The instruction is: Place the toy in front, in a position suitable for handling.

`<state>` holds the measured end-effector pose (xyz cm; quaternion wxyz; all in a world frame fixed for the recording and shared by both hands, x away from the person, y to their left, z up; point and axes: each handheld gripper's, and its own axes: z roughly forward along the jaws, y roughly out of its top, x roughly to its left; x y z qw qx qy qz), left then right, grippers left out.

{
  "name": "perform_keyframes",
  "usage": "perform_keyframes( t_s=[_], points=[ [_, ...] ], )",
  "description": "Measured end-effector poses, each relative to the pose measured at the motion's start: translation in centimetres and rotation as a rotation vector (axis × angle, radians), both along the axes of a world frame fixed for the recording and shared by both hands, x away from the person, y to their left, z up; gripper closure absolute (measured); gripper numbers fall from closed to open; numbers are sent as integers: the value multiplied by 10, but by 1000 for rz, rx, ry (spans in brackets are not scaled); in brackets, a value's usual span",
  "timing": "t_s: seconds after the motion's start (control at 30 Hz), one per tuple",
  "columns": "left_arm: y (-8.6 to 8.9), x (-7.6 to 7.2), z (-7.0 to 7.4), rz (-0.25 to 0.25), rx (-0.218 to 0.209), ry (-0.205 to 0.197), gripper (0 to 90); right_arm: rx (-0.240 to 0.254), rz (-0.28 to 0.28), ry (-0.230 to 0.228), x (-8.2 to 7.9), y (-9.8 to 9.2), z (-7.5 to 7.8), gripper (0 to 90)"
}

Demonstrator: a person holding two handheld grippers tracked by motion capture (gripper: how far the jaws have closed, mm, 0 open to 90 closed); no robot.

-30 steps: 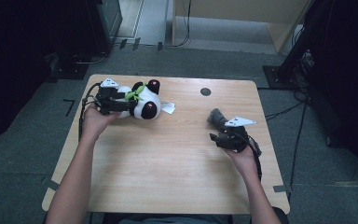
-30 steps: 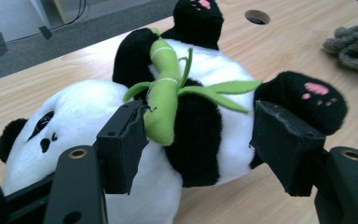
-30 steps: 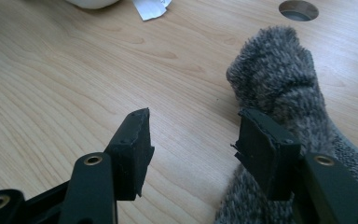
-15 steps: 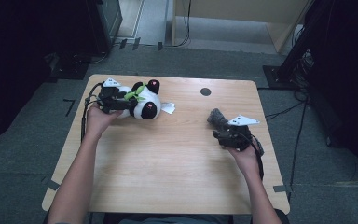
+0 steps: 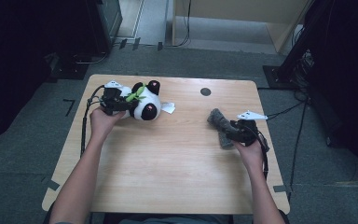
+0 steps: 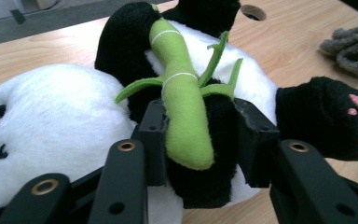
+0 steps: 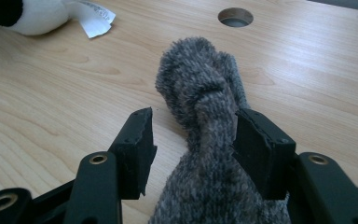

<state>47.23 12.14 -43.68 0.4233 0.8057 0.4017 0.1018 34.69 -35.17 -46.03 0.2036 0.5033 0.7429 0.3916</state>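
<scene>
High view: light wooden desk (image 5: 168, 163) with a round cable hole (image 5: 205, 91) toward its far edge; black-and-white plush panda (image 5: 142, 100) lies at the far left of the desk, a green plush bamboo stalk (image 5: 134, 95) across its body and a white fabric tag (image 5: 168, 107) sticking out to its right; left hand-held gripper (image 5: 123, 103) lies at the panda's left side, held by the person's left hand (image 5: 101, 122); grey knitted sock (image 5: 220, 123) lies crumpled at the right of the desk, well apart from the panda; right hand-held gripper (image 5: 227, 132) is at the sock's near end, right hand (image 5: 251, 151) behind it.

Left gripper view: left hand-held gripper (image 6: 200, 135) has just been closing; its two black pads press into the panda's (image 6: 51, 116) dark plush on either side, with the lower end of the bamboo stalk (image 6: 182, 102) between them; jaws fairly wide but gripping; a black paw with a pink pad (image 6: 335, 116) to the right; the sock (image 6: 352, 49) far right.

Right gripper view: right hand-held gripper (image 7: 193, 140) has just been closing slightly; the sock (image 7: 205, 121) runs between the jaws; right pad touches it, left pad stands clear with bare desk (image 7: 51, 93) in the gap, so no grip; tag (image 7: 95, 18) and cable hole (image 7: 235, 17) farther off.
</scene>
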Motion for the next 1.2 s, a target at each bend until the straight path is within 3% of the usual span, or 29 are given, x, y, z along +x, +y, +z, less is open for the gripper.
perform_keyframes(
  t_s=[0.1,0.27,0.57,0.67,0.9,1.2],
  points=[
    [-1,-1,2,6,5,11,662,9,-4,13,0,-2,-1,479],
    [-6,-6,6,19,41,-11,687,-10,-7,14,0,-2,-1,479],
    [-15,-17,16,-1,15,12,698,-6,-25,9,-2,-9,0,487],
    [-22,-26,19,-10,-9,9,701,-12,-24,6,-2,-9,0,492],
    [-40,-52,21,-11,-18,-2,701,-22,-19,-1,2,-7,0,510],
    [-56,-86,19,-26,-21,19,702,-20,-4,22,12,-3,-4,530]
  ],
)
